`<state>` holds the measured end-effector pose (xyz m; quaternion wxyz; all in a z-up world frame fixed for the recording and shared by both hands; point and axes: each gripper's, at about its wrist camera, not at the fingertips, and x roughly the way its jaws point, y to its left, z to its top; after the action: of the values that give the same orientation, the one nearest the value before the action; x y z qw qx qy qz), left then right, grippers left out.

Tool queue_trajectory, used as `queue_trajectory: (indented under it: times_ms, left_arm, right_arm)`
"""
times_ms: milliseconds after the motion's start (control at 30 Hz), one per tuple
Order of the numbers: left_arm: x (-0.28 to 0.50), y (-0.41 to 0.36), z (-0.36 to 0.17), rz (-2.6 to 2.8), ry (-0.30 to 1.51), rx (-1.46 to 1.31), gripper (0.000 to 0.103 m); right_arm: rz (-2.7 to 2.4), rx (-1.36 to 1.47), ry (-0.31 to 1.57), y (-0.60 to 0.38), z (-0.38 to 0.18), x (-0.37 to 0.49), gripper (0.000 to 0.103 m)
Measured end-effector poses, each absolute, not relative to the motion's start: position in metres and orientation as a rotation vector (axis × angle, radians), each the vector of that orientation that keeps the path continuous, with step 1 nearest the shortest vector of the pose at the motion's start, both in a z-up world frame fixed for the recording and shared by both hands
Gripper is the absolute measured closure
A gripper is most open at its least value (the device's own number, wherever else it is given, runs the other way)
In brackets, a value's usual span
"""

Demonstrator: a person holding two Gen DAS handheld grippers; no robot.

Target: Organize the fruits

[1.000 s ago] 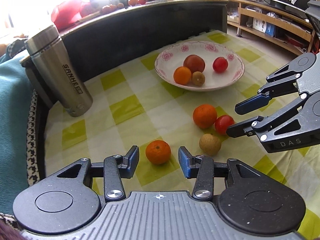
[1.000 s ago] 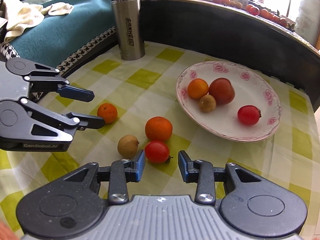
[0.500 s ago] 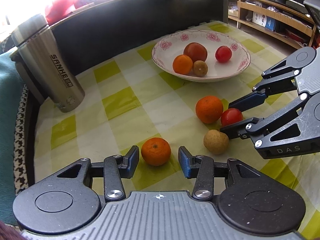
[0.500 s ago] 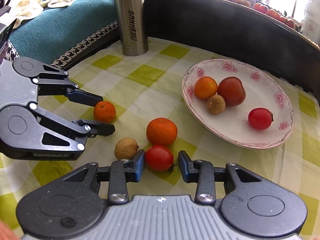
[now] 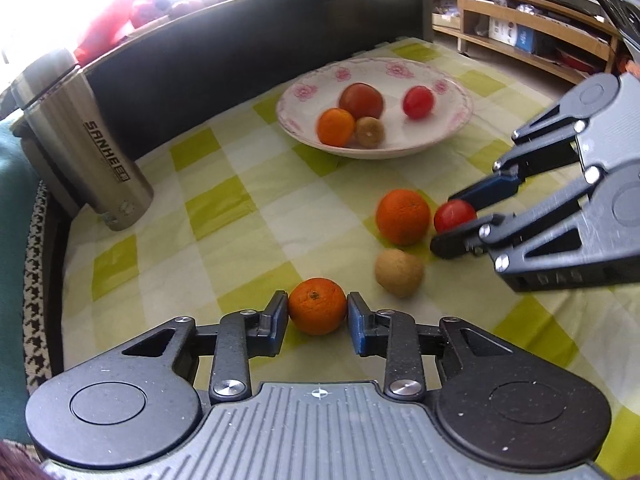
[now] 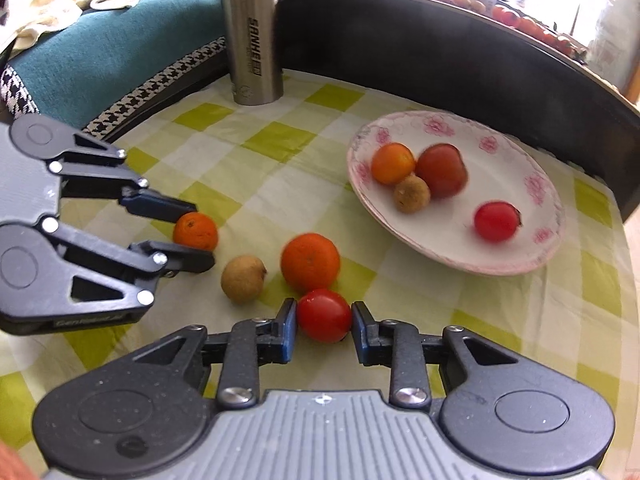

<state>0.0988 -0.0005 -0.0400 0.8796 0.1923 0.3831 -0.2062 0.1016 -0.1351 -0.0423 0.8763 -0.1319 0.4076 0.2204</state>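
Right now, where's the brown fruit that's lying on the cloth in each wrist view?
Left wrist view: brown fruit lies right of centre, just below the large orange, left of the right gripper.
Right wrist view: brown fruit lies left of centre, between the small orange and the large orange.
Shared landmark: the flowered plate, beyond the loose fruit in both.

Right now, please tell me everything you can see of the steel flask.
The steel flask is a tall brushed-metal cylinder with a lid section on top and black "SANHE" lettering down its side. It stands upright at the far edge of the checked tablecloth, close to the dark curved rail. No fruit touches it.
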Motion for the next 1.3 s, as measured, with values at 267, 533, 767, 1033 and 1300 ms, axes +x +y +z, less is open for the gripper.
queue_trajectory:
  times_ms: [267,533,767,1033,1300]
  left_arm:
    - [0.068,-0.010,-0.035,-0.483,0.822,0.419,0.064]
    - [0.046,-0.022,-0.040,-0.542,0.826,0.425,0.062]
    - [0.044,-0.023,-0.044,-0.543,0.824,0.434,0.055]
    - [0.041,-0.023,-0.044,-0.515,0.815,0.429,0.051]
    - [0.038,-0.029,-0.043,-0.522,0.815,0.436,0.063]
  right_arm:
    - [0.431,-0.242,0.869,-0.154,-0.033,0.070,0.068]
    - [0.411,-0.257,0.896,-0.155,-0.043,0.040,0.068]
    - [0.425,-0.248,0.886,-0.157,-0.046,0.038,0.062]
    - [0.428,-0.250,0.876,-0.157,-0.046,0.035,0.059]
    - [0.395,-0.238,0.884,-0.158,-0.045,0.039,0.086]
